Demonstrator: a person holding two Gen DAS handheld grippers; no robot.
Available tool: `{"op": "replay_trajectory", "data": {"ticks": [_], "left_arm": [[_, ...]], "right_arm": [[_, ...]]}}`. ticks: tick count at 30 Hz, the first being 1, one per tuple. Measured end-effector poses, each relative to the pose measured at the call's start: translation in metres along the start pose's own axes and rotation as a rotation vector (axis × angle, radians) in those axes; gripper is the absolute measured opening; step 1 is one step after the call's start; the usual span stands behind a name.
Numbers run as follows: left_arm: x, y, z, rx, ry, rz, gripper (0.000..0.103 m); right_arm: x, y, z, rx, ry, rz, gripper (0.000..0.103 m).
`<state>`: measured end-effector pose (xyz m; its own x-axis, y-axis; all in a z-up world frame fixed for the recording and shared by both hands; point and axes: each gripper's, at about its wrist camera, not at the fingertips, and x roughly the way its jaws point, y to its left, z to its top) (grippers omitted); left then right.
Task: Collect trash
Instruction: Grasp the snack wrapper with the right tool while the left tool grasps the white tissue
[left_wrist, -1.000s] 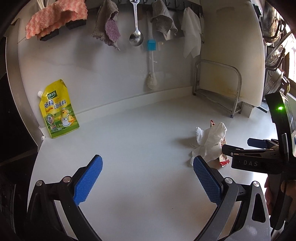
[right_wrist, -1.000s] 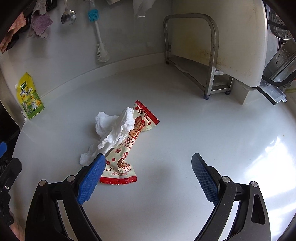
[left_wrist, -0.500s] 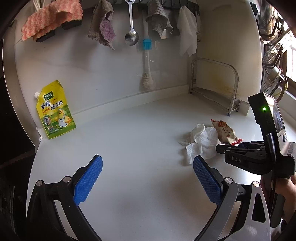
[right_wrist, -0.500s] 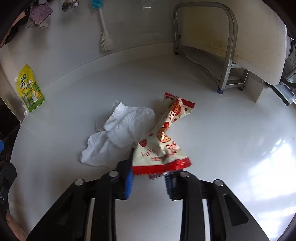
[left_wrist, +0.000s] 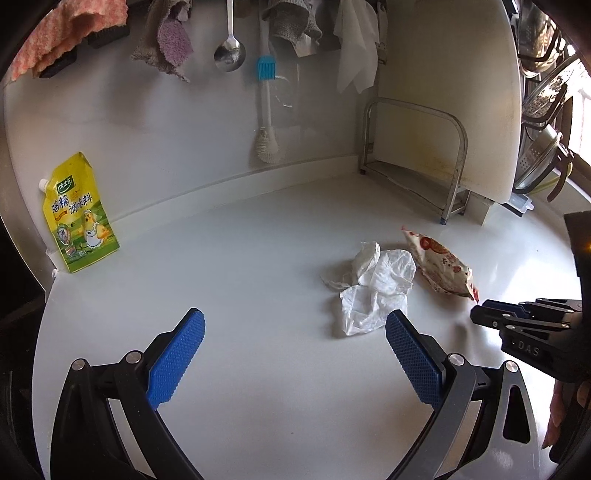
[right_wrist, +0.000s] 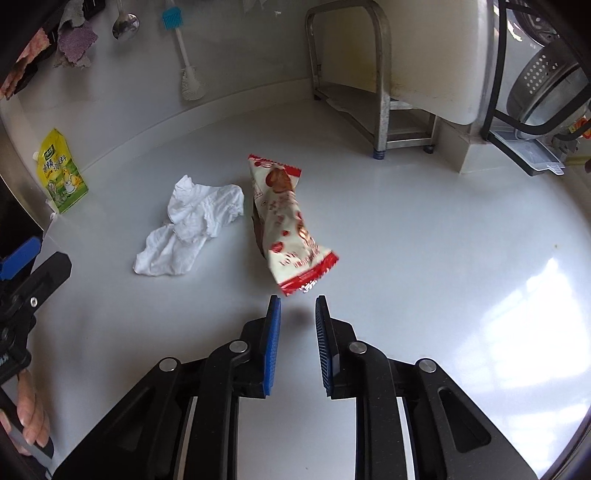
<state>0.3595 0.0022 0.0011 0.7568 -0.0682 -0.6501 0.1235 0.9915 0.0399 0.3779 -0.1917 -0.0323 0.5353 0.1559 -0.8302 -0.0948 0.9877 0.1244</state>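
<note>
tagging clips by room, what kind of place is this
Most likely a home kitchen counter: a ladle and a dish brush hang on the wall, a yellow seasoning pouch leans against it, and a metal colander sits at the right.

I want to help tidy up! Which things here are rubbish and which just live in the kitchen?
Rubbish:
crumpled white tissue
red-and-white snack wrapper

Just kitchen things:
yellow seasoning pouch
hanging metal ladle
blue-headed white brush
metal rack

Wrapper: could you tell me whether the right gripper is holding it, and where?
The wrapper is not held: its red end lies just past the right gripper, whose narrow gap is empty.
</note>
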Motion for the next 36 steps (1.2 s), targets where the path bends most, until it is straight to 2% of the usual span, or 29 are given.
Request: {"op": "replay_trajectory", "data": {"ticks": [1,2,3,5,8,14,17,22,24,26,33,36], "left_arm": [[0.001,-0.001,0.0,-0.004,0.001,-0.001,0.097],[0.003,-0.002,0.001,-0.007,0.002,-0.004,0.096],[0.004,-0.003,0.003,-0.009,0.001,-0.005,0.096],[0.006,-0.006,0.005,-0.004,-0.003,-0.005,0.096],[0.01,-0.01,0.011,0.012,-0.007,-0.004,0.096],[0.034,-0.009,0.023,0.005,0.048,-0.012,0.096],[0.047,-0.01,0.024,0.003,0.09,0.035,0.096],[0.052,-0.01,0.024,-0.018,0.1,-0.004,0.096],[0.052,-0.013,0.023,-0.013,0.099,-0.017,0.096],[0.052,-0.016,0.022,-0.004,0.096,-0.022,0.096],[0.054,-0.032,0.022,0.006,0.095,-0.072,0.096],[0.064,-0.038,0.024,-0.005,0.122,-0.089,0.096]], "right_arm": [[-0.004,-0.002,-0.001,-0.006,-0.012,-0.002,0.032],[-0.009,-0.005,-0.001,-0.01,-0.038,-0.013,0.048],[-0.014,-0.007,-0.001,-0.01,-0.066,-0.028,0.053],[-0.021,-0.011,0.003,-0.001,-0.1,-0.02,0.055],[-0.02,-0.014,0.014,0.013,-0.106,0.0,0.056],[0.009,-0.005,0.039,-0.016,-0.053,-0.011,0.057],[0.023,-0.003,0.047,-0.019,-0.031,-0.033,0.057],[0.039,-0.002,0.055,-0.019,-0.001,-0.019,0.056],[0.042,-0.002,0.055,-0.024,-0.002,-0.025,0.049],[0.041,-0.002,0.055,-0.021,-0.003,-0.01,0.03],[0.029,-0.018,0.051,0.015,-0.018,-0.006,0.028],[0.024,-0.027,0.048,0.036,-0.02,-0.004,0.028]]}}
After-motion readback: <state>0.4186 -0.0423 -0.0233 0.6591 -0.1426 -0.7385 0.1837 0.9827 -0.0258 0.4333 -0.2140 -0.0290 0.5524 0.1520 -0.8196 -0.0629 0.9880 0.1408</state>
